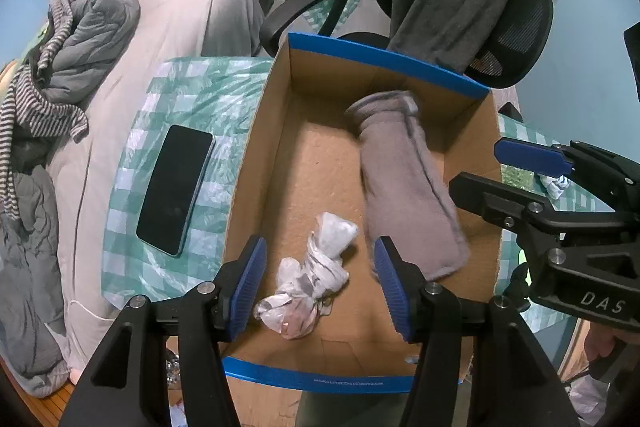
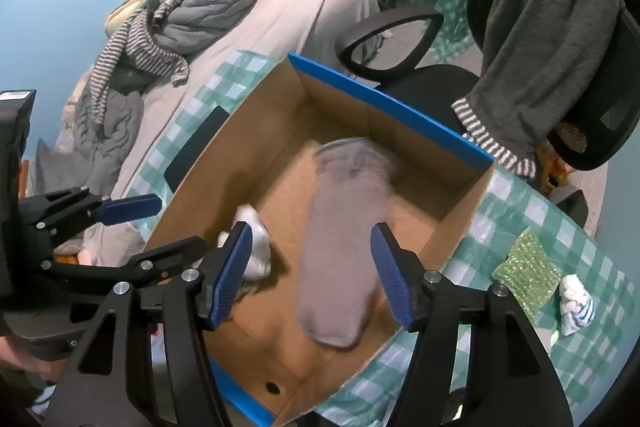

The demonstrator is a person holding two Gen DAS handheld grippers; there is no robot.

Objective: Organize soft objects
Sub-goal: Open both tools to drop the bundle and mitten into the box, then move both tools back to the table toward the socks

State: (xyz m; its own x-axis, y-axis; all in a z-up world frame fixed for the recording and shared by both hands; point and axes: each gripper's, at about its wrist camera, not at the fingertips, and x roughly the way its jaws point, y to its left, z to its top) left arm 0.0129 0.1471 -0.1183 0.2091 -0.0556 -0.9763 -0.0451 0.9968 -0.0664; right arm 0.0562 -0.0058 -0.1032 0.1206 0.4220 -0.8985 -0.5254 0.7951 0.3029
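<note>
An open cardboard box (image 1: pixel 384 55) with blue-taped rims stands on a green checked tablecloth. Inside it lies a crumpled white sock bundle (image 1: pixel 312 275), seen half hidden behind a pad (image 2: pixel 258 239) in the right wrist view. A long grey sock (image 1: pixel 404 183) shows blurred over the box floor, its cuff toward the far wall. My left gripper (image 1: pixel 320 287) is open above the box's near end, over the white bundle. My right gripper (image 2: pixel 312 267) is open above the box (image 2: pixel 400 107); the grey sock (image 2: pixel 340 259) is between its spread pads, not pinched. Each gripper shows in the other's view: the right gripper (image 1: pixel 476 165) and the left gripper (image 2: pixel 182 225).
A black phone (image 1: pixel 176 187) lies on the cloth left of the box. A green glittery pad (image 2: pixel 528 275) and a white-and-blue sock ball (image 2: pixel 576 303) sit right of it. An office chair with a grey towel (image 2: pixel 552 27) stands behind; a bed with heaped clothes (image 1: pixel 80 47) is at left.
</note>
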